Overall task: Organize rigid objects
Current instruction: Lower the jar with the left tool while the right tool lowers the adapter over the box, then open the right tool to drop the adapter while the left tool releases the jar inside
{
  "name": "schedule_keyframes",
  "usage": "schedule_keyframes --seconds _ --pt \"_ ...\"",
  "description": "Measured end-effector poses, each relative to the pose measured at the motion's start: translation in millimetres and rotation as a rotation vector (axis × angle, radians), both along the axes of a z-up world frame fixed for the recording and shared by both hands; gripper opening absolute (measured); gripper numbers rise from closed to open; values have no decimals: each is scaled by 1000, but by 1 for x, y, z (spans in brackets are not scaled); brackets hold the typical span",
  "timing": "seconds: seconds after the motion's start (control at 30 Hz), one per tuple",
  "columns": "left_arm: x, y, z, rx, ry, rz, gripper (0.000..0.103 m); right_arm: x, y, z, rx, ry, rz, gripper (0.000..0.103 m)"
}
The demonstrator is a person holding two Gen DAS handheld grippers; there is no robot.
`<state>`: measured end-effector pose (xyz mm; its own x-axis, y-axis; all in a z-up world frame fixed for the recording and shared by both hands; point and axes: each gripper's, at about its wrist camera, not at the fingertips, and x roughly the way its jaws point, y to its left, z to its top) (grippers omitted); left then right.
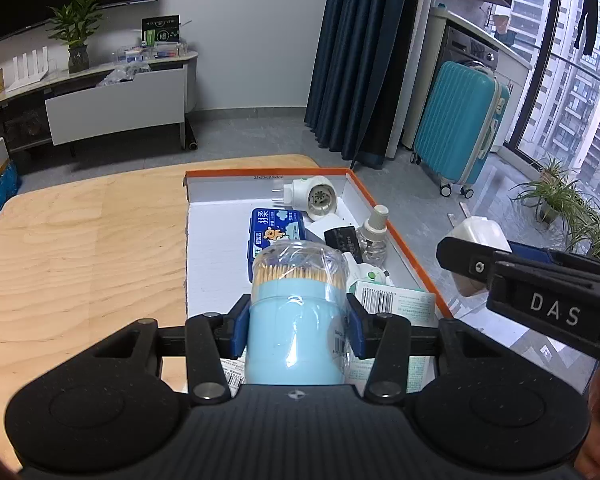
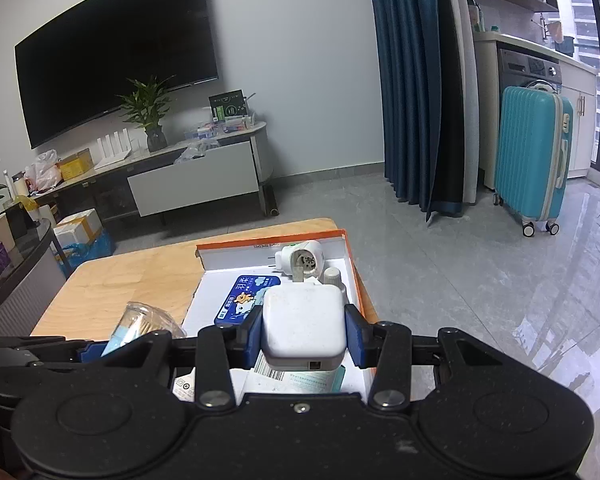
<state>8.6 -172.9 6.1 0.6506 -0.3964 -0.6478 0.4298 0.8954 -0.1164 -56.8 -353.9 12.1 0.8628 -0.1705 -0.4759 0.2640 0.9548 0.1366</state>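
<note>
My left gripper [image 1: 298,330] is shut on a light blue toothpick jar [image 1: 296,316] with a clear cap, held above the near end of the orange-rimmed white box [image 1: 396,232]. My right gripper [image 2: 303,338] is shut on a white square power adapter [image 2: 303,326], also over the box [image 2: 350,272]. In the box lie a blue tin [image 1: 276,230], a white plug-in device [image 1: 314,196], a small clear bottle [image 1: 374,236], a black card and printed packets. In the left wrist view, the right gripper's arm [image 1: 540,296] crosses at the right with the adapter [image 1: 476,232].
The box sits on a light wooden table [image 1: 80,248] whose left half is bare wood. Beyond it are a grey tiled floor, a TV cabinet [image 2: 192,176], dark blue curtains [image 2: 412,80] and a turquoise suitcase [image 2: 532,152]. Potted plants [image 1: 556,196] stand by the window.
</note>
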Motion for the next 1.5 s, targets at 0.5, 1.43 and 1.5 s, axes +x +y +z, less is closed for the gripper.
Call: schedule_keyframes --seconds 0.5,1.43,1.5 --pt "13 -7 -3 7 23 -1 47 15 -5 -2 1 20 5 51" --pt "49 -25 -1 1 61 -14 47 79 -15 2 0 56 48 51" --pt "53 -27 -2 4 64 -13 47 85 -16 1 2 62 51 51"
